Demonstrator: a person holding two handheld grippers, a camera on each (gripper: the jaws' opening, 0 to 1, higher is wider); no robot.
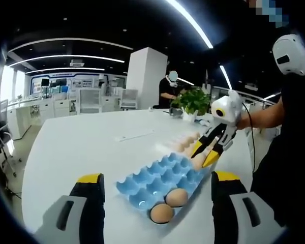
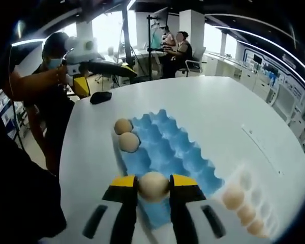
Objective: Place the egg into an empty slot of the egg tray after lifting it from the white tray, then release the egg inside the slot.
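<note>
My right gripper [image 2: 153, 184] is shut on a tan egg [image 2: 153, 186], held over the near end of the blue egg tray [image 2: 173, 147]. Two brown eggs [image 2: 123, 126] [image 2: 128, 142] sit in slots at the tray's far left corner. The white tray [image 2: 246, 180] with several eggs lies at the lower right. In the left gripper view, the right gripper [image 1: 207, 155] holds the egg [image 1: 199, 161] at the blue tray's [image 1: 157, 175] far end, beside the white tray [image 1: 179, 145]. My left gripper [image 1: 157, 179] is open, its jaws wide on either side of the blue tray's near end, where two eggs [image 1: 176, 197] rest.
The round white table [image 1: 76, 147] has a flat white strip [image 1: 134, 135] and a potted plant [image 1: 193, 100] at its far side. A small black object [image 2: 100, 96] lies near the table edge. People sit at desks behind; a person's arm [image 1: 262, 117] reaches in.
</note>
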